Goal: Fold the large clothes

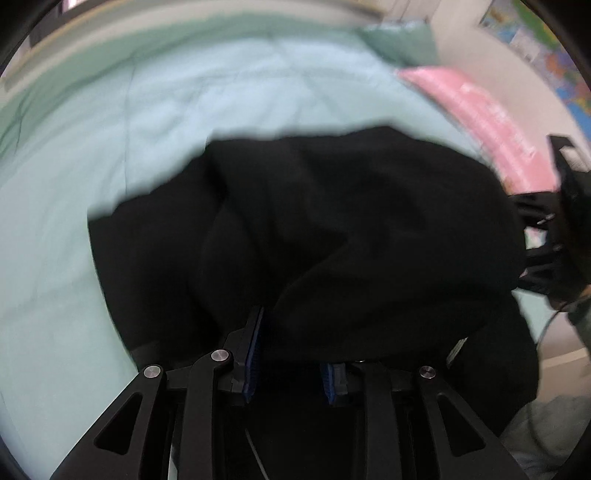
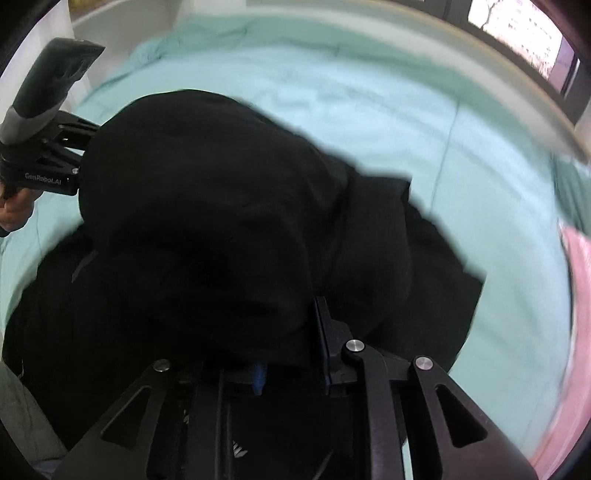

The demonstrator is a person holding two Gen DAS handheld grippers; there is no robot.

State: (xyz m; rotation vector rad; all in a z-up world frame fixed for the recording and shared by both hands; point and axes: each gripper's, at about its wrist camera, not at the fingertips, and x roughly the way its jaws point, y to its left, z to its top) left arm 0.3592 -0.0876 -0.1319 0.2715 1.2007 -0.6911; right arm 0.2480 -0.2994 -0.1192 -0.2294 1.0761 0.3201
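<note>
A large black garment (image 1: 332, 221) hangs bunched over a mint green bed sheet (image 1: 92, 184). My left gripper (image 1: 295, 339) is shut on a fold of it; the cloth drapes over the blue pads (image 1: 255, 347) and hides the fingertips. In the right wrist view the same black garment (image 2: 203, 221) fills the middle, and my right gripper (image 2: 288, 332) is shut on its near edge, with one blue pad (image 2: 320, 332) showing. Each gripper also shows at the other view's edge: the right one (image 1: 554, 240) and the left one (image 2: 48, 158), held by a hand (image 2: 14, 210).
Bare mint sheet (image 2: 443, 147) spreads beyond the garment. A pink cloth (image 1: 480, 110) and a green pillow (image 1: 399, 40) lie at the bed's far side by a wall with posters (image 1: 535, 48). A window (image 2: 517, 33) is behind the bed edge.
</note>
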